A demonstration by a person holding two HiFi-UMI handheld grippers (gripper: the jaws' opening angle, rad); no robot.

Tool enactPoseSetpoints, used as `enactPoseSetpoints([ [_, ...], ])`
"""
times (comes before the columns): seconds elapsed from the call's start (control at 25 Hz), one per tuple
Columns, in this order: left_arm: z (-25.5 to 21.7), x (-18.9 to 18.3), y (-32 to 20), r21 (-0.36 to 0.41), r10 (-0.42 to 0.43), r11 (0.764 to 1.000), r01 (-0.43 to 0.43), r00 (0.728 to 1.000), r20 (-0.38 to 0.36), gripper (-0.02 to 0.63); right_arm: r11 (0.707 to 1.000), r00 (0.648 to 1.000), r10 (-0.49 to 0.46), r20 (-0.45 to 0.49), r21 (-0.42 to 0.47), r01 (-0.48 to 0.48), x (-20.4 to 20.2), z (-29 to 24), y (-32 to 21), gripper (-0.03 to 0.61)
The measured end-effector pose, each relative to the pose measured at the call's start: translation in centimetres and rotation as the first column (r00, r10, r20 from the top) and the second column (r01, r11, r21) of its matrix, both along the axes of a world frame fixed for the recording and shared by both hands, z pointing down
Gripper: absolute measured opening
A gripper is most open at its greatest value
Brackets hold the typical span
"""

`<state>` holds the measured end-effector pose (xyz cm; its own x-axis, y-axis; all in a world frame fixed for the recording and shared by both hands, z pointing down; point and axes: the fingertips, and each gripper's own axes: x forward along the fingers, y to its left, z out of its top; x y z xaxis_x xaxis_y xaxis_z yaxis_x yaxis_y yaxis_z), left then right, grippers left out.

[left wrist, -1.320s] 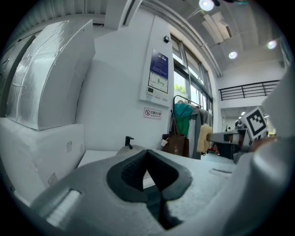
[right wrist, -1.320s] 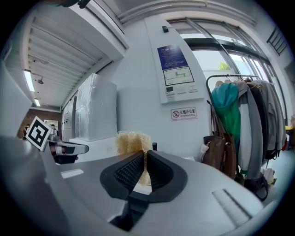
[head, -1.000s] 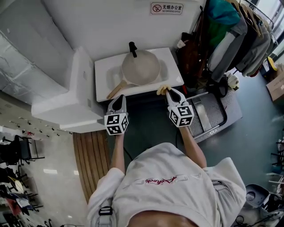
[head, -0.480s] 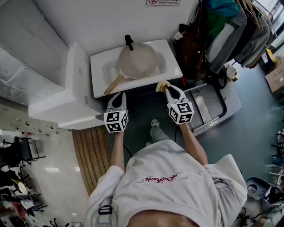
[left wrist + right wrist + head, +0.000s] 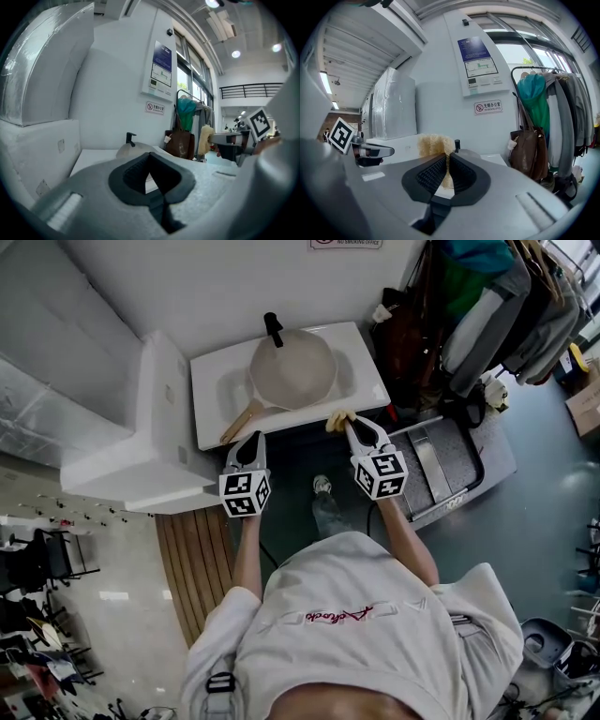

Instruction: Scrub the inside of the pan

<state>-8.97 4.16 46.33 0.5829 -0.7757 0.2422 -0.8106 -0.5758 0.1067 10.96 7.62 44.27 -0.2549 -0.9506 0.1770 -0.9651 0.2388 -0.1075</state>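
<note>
Pan (image 5: pixel 292 369) sits unscrubbed in sink (image 5: pixel 368 382) — I've stepped nearer; right hand-held gripper (image 5: pixel 350 426) pinches scrub pad (image 5: pixel 336 417), left hand-held gripper (image 5: pixel 253 441) closed, empty.

You are holding both arms stretched forward with a tool in each hand. Your left forearm (image 5: pixel 246 554) and right forearm (image 5: pixel 406 542) are showing bare. The left tool (image 5: pixel 251 440) is pointing ahead and slightly down, its jaws pressing together with nothing between them. The right tool (image 5: pixel 353 425) is sitting beside it at about the same height, apart from it and angling a little towards it. Its jaws are clamping a pale yellow scrub pad (image 5: pixel 338 417), which is sticking out past the tips.
</note>
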Motion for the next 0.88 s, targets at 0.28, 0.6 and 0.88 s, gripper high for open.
enactPoseSetpoints([
  [0.28,0.1,1.9,-4.1,0.006,0.007,1.000,-0.007,1.000,0.003,-0.002,1.000,1.000,-0.003,0.008,0.006,0.003,1.4,0.3,-4.0,0.026],
  [0.6,-0.7,2.7,-9.9,0.007,-0.022,1.000,0.022,1.000,0.013,-0.002,1.000,0.999,-0.021,0.027,0.008,0.020,2.5,-0.3,-10.4,0.026],
  [0.88,-1.1,3.0,-15.9,0.001,-0.055,0.998,0.055,0.998,0.008,-0.002,0.999,0.998,-0.054,0.025,0.005,0.054,2.6,-0.9,-17.1,0.026],
])
